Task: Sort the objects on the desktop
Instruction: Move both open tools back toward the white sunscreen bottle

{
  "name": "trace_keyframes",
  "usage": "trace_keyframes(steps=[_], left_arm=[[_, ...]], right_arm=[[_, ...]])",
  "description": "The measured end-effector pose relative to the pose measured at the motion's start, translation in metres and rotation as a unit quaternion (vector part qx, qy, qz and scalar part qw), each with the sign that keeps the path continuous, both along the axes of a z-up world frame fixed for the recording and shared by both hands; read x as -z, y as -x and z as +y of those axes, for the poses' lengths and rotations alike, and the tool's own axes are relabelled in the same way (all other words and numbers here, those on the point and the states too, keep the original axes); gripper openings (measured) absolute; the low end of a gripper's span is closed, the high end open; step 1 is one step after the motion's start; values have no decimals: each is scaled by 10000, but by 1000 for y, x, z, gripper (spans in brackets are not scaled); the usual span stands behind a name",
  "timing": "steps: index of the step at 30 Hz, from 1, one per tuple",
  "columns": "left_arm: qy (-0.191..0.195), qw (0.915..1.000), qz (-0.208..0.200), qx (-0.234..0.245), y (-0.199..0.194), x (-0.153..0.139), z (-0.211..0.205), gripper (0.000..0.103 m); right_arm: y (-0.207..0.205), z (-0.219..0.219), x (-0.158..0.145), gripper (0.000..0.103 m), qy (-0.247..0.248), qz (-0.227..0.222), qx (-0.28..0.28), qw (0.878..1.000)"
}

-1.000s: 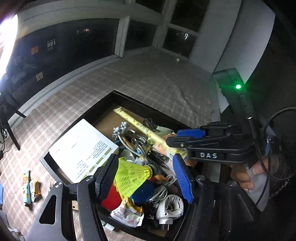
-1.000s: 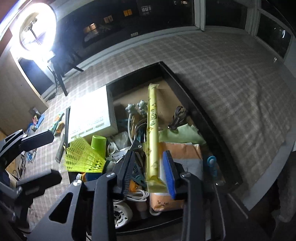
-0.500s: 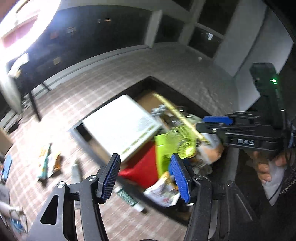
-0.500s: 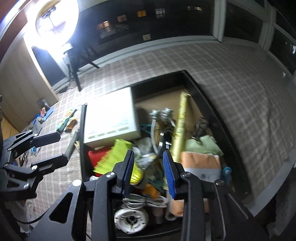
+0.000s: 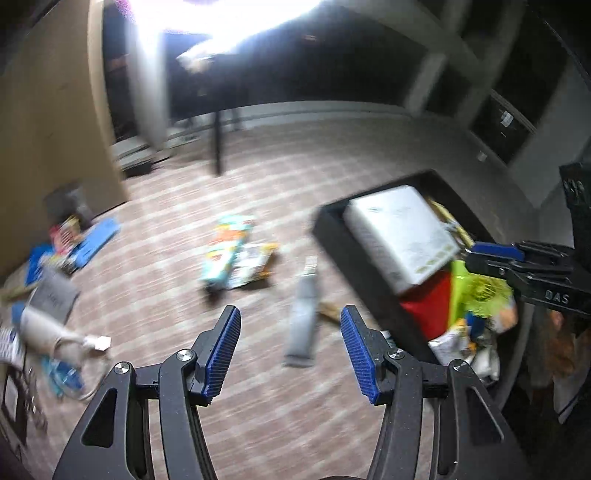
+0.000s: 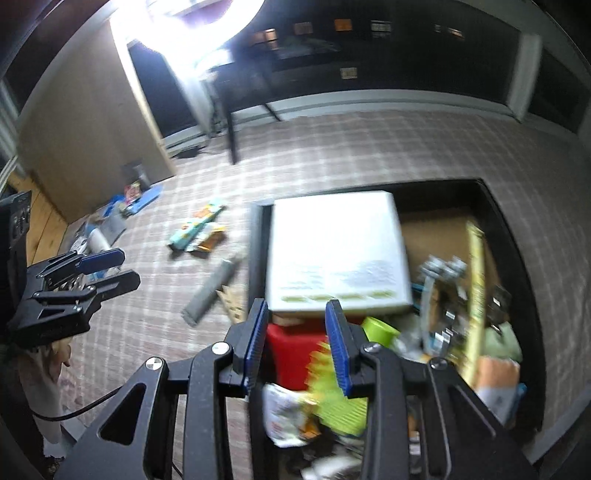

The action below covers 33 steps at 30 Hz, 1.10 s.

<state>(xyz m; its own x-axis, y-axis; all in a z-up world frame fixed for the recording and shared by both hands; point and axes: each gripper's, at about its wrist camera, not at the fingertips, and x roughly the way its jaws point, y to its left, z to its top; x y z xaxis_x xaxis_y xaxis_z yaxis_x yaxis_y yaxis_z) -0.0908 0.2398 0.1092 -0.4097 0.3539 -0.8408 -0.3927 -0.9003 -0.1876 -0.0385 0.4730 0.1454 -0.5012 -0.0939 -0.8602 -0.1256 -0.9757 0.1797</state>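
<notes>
Left wrist view: left tongs (image 5: pixel 290 350) spread, empty, above the checkered counter (image 5: pixel 258 177); right tongs (image 6: pixel 297 341) spread, empty, over the black tray (image 6: pixel 509 229).

bg: ring light (image 6: pixel 192 33) glare far above jaws | dark windows (image 6: pixel 369 48) behind | checked cloth (image 5: pixel 280 424) beneath jaws

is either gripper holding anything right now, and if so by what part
Nothing is held. The left gripper hangs open above the checked cloth, and the right gripper is open over the black tray.
</notes>
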Motion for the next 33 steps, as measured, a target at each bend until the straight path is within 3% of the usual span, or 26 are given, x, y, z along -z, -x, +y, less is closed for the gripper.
trace_keyframes(steps=[8,15,25,33], left_arm=[[-74,9913,-71,-1315,11,11,-109,53],[-248,9736,-175,-2264,17,27,-190,53],[-548,9558,-397,-2862,30,55,-254,46],[-669,9558,-508,-2819,40,73,-265,44]], right_arm=[[56,-78,0,32,-19,73,-992,9950],[110,-152,8,32,94,21,-1840,9829],[183,-254,38,32,358,-337,-2967,9537],[220,-304,65,31,558,-675,-3370,9374]])
